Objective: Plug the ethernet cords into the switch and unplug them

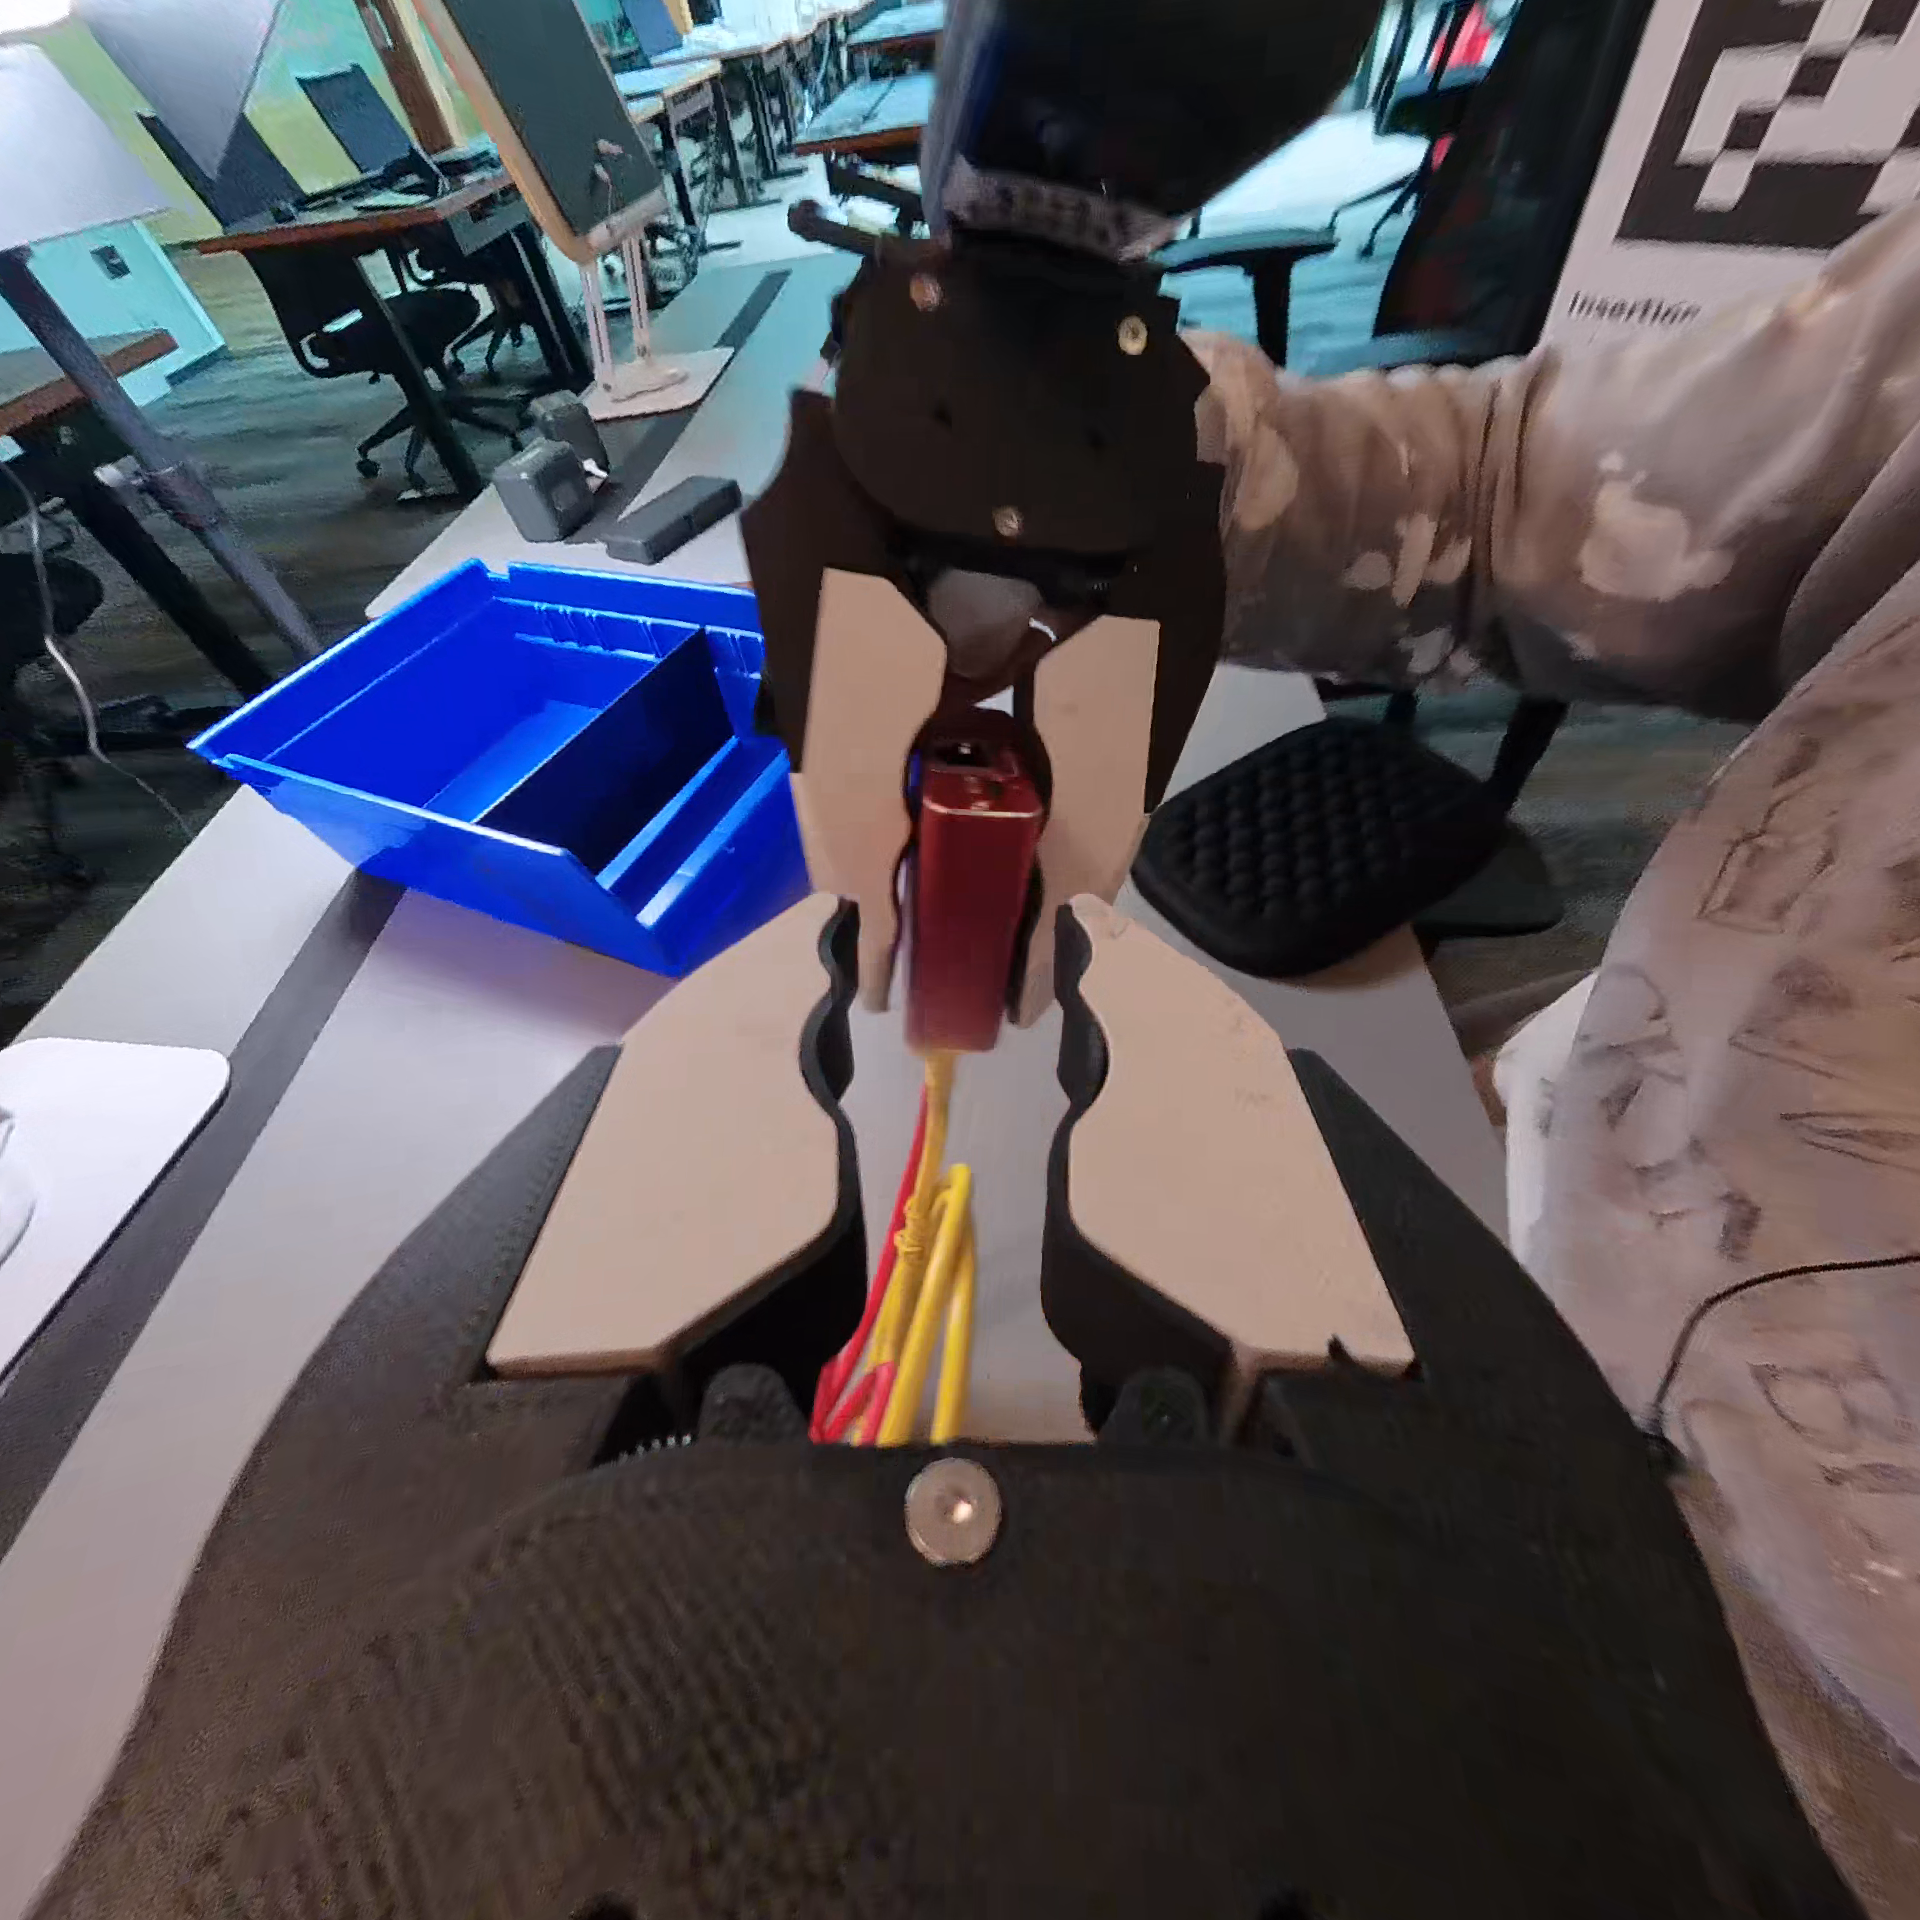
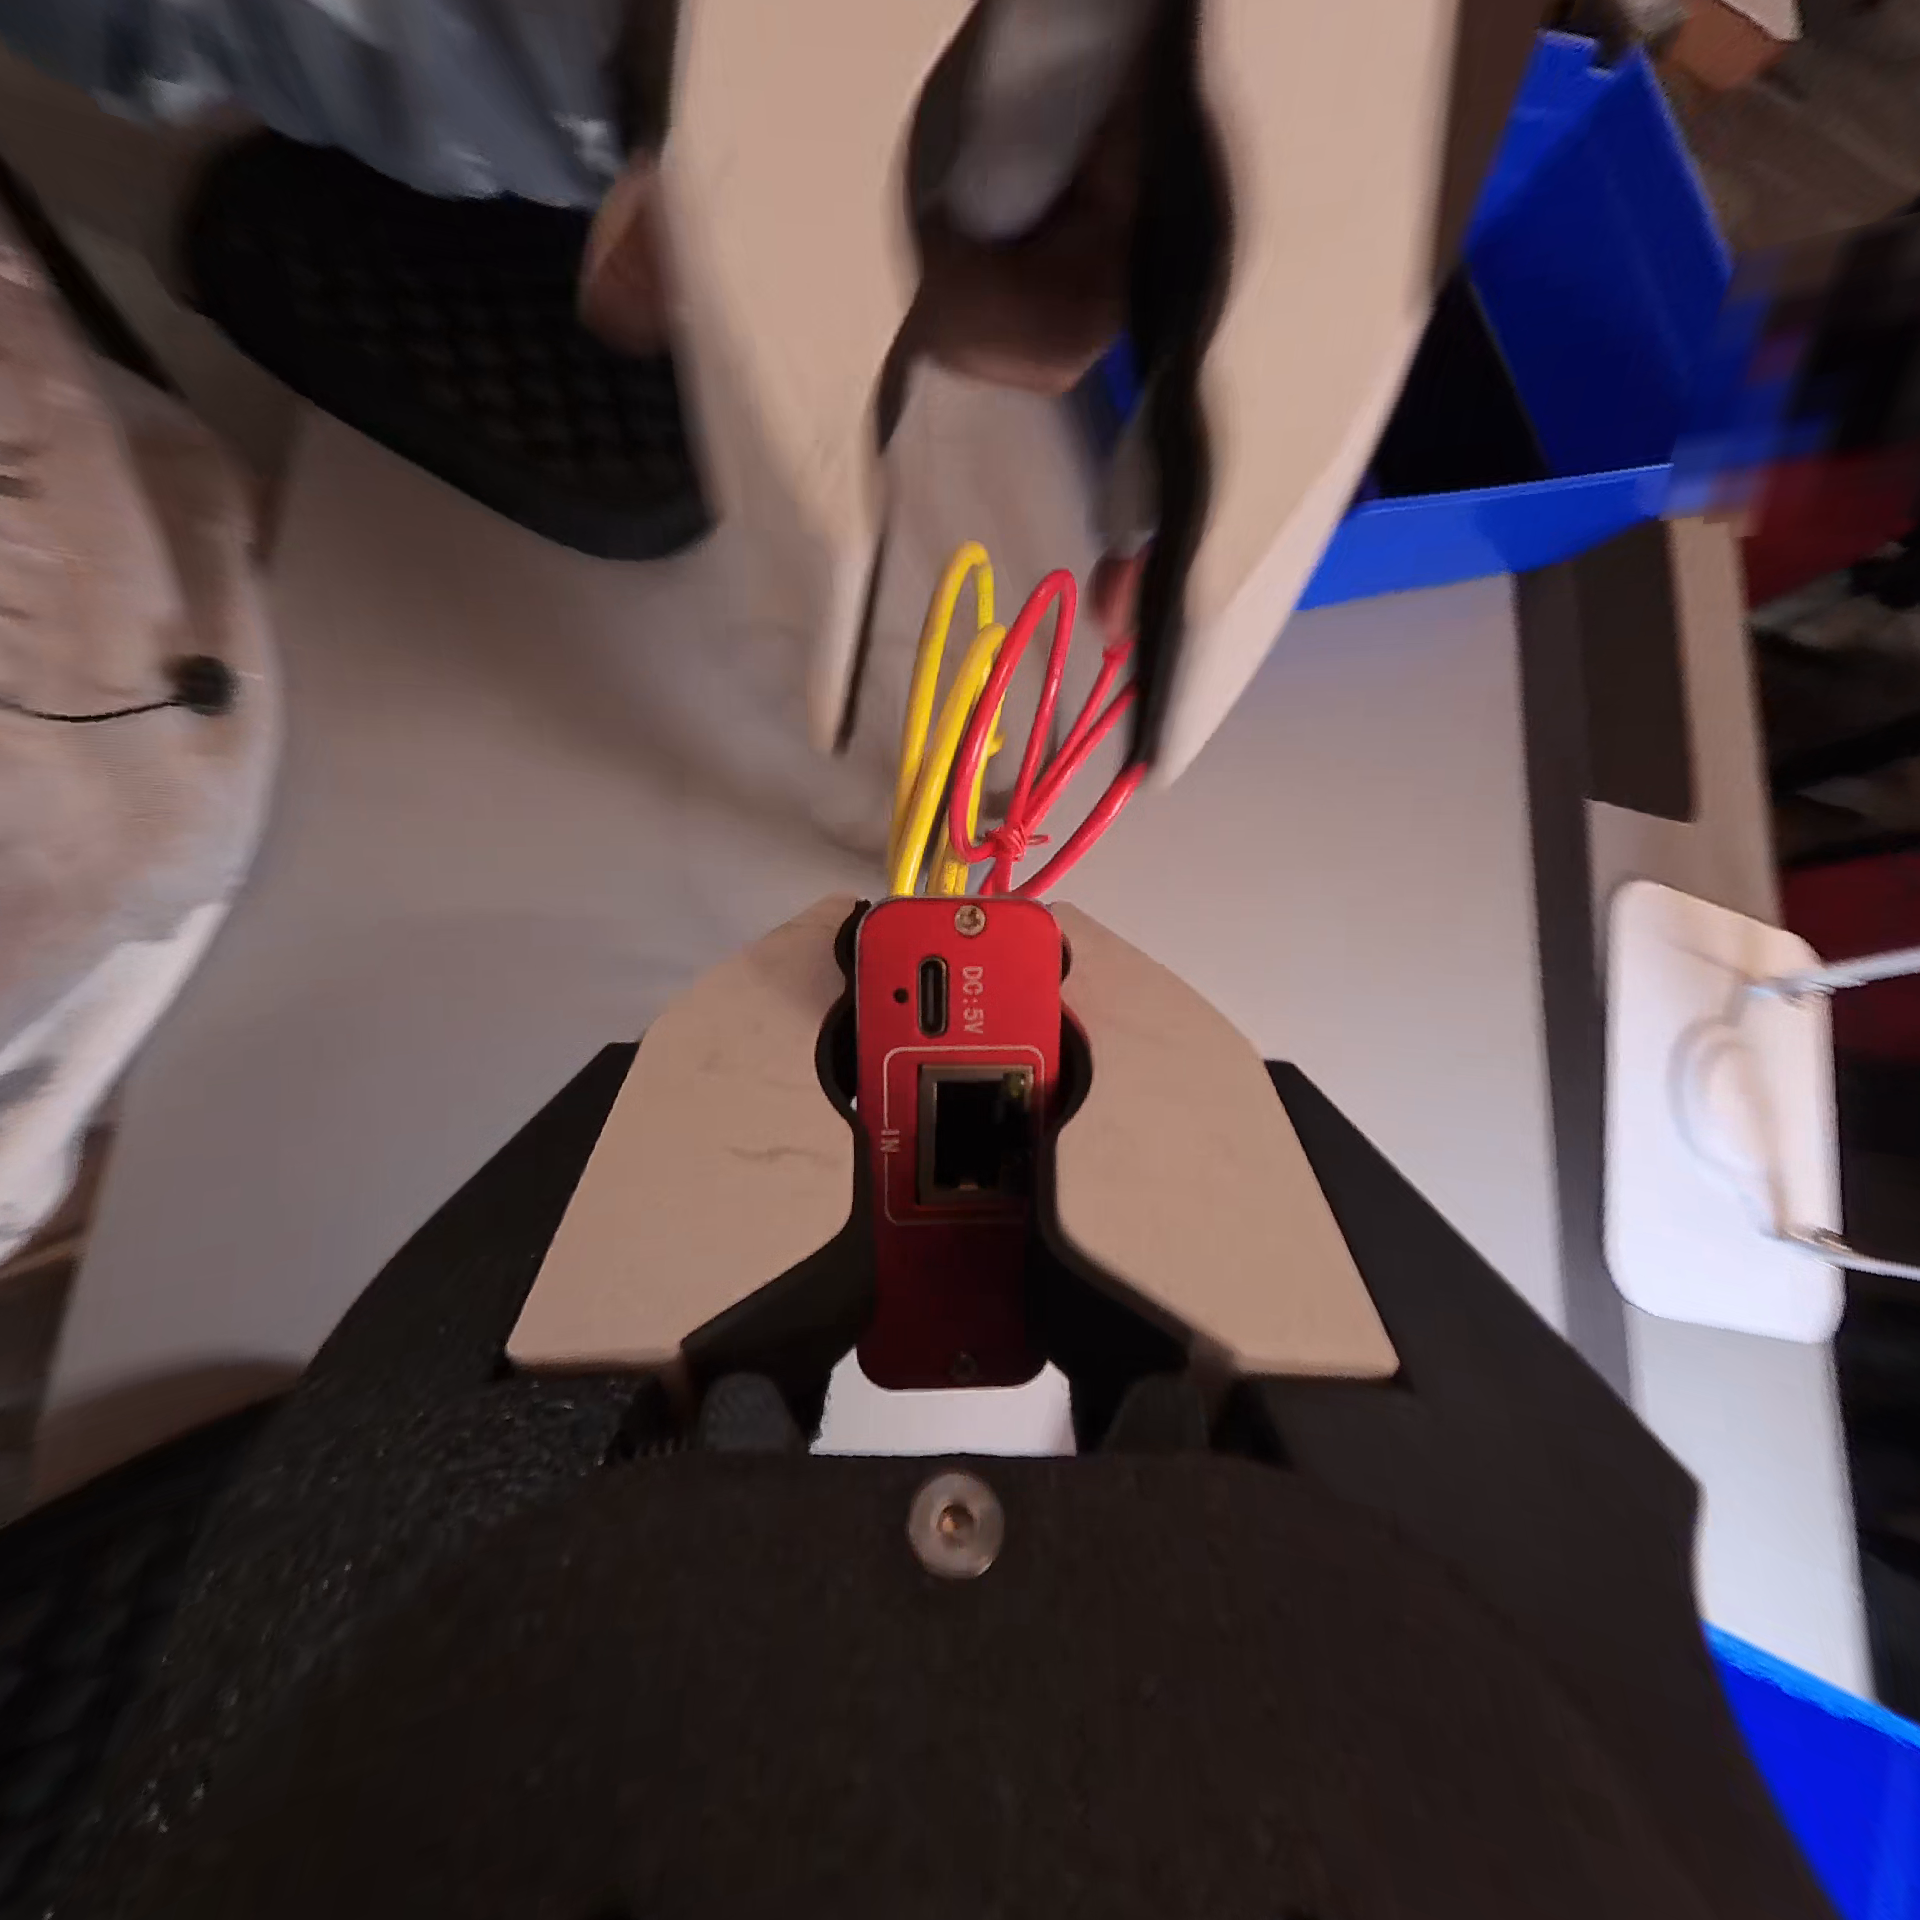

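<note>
Sitting on the pale grey tabletop (image 1: pixel 499 997) by the blue plastic bin (image 1: pixel 499 769), the right gripper (image 2: pixel 961 935) is clenched around the small red metal switch (image 2: pixel 961 1122). Yellow and red ethernet cords (image 2: pixel 971 727) trail from its far end, straight between the left gripper (image 1: pixel 961 971)'s spread-apart, empty fingers.

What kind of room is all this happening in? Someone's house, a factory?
Most likely an open-plan office or lab. Behind the work table stand rows of desks with rolling office chairs, and a blue parts bin sits on the table.
</note>
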Available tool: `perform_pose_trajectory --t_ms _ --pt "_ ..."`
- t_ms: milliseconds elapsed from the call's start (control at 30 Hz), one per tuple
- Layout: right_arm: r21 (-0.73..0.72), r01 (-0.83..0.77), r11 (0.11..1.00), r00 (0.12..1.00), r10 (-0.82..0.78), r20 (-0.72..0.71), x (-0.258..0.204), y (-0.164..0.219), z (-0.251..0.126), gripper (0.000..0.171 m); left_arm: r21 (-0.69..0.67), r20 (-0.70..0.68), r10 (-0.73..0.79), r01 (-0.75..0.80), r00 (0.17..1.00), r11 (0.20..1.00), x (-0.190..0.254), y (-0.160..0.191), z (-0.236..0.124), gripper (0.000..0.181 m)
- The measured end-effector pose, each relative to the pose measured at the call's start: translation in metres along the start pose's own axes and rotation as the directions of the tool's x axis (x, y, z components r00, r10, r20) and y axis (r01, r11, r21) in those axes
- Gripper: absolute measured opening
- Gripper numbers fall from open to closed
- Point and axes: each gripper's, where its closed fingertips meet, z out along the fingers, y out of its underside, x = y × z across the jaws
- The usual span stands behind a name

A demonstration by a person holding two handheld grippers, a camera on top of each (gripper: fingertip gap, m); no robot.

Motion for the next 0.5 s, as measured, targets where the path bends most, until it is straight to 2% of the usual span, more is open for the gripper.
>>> perform_pose_trajectory --t_ms 167,233,333,433,500 --pt "-0.085 0.007 0.996 0.992 -0.017 -0.124 0.017 -0.004 0.007 0.029 -0.052 0.069 0.058 -0.055 0.996 0.997 -0.007 0.004 0.014 0.032" --pt "-0.097 0.018 0.995 0.990 -0.031 -0.139 0.018 -0.003 0.008 0.029 -0.058 0.075 0.076 -0.072 0.994 0.996 -0.010 0.004 0.014 0.026" --pt "-0.096 0.017 0.995 0.989 -0.030 -0.146 0.019 -0.001 0.007 0.029 -0.054 0.074 0.115 -0.111 0.991 0.992 -0.011 0.004 0.017 0.025" --pt "-0.052 0.022 0.998 0.985 -0.030 -0.168 0.024 -0.005 0.001 0.029 -0.026 0.089 0.171 -0.169 0.981 0.985 -0.014 -0.003 0.017 0.024" --pt "0.041 0.019 0.999 0.978 -0.010 -0.208 0.032 -0.018 -0.010 0.033 0.036 0.087 0.167 -0.170 0.982 0.985 -0.018 -0.017 0.013 0.024"
